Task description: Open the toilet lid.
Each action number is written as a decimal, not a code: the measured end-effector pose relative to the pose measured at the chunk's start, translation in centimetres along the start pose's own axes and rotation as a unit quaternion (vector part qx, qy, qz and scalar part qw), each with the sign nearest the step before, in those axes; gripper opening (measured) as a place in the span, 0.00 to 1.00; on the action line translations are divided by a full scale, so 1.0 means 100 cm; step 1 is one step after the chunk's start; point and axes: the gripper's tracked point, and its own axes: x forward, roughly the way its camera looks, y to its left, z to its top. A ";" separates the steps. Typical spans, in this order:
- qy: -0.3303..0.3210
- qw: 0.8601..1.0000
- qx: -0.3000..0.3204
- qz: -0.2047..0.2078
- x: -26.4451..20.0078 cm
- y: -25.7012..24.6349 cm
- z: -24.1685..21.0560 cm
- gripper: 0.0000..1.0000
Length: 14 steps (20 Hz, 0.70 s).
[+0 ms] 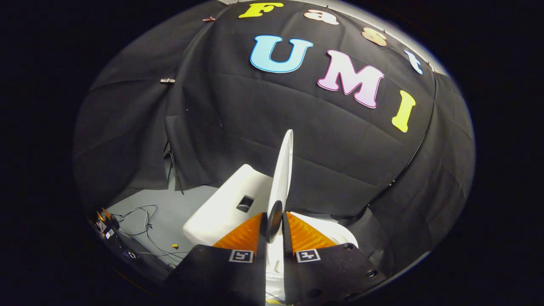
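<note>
**Tool pinches the raised toilet lid**

Gripper view: The tool [274,221] is at 6 o'clock, with its two orange fingers [242,236] pointing forward. The fingers are close together, with just a thin gap between them. In that gap sits the edge of the toilet lid [284,170]. Both fingers press on the lid's lower edge, one on each side, so the tool is clamped on it.

The lid is white and stands up on its edge, seen from the side as a thin tall shape. It rises from between the fingertips toward 12 o'clock and leans a little toward 1 o'clock.

The white toilet tank [225,206] is at 10 o'clock from the fingertips, just beside the lid. It has a dark square hole in its side. The white toilet bowl [335,231] shows at 3 o'clock from the fingertips, behind the right finger.

The grey floor [170,212] is at 9 o'clock, with thin cables [146,221] lying on it. A thin black stand [173,165] is up against the booth wall beyond the floor.
</note>
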 end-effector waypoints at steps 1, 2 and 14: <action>0.002 1.000 0.000 0.000 -0.001 -0.001 -0.001 0.22; 0.003 1.000 -0.003 -0.001 -0.003 -0.001 -0.002 0.21; -0.013 1.000 0.008 0.028 -0.030 0.005 0.010 0.99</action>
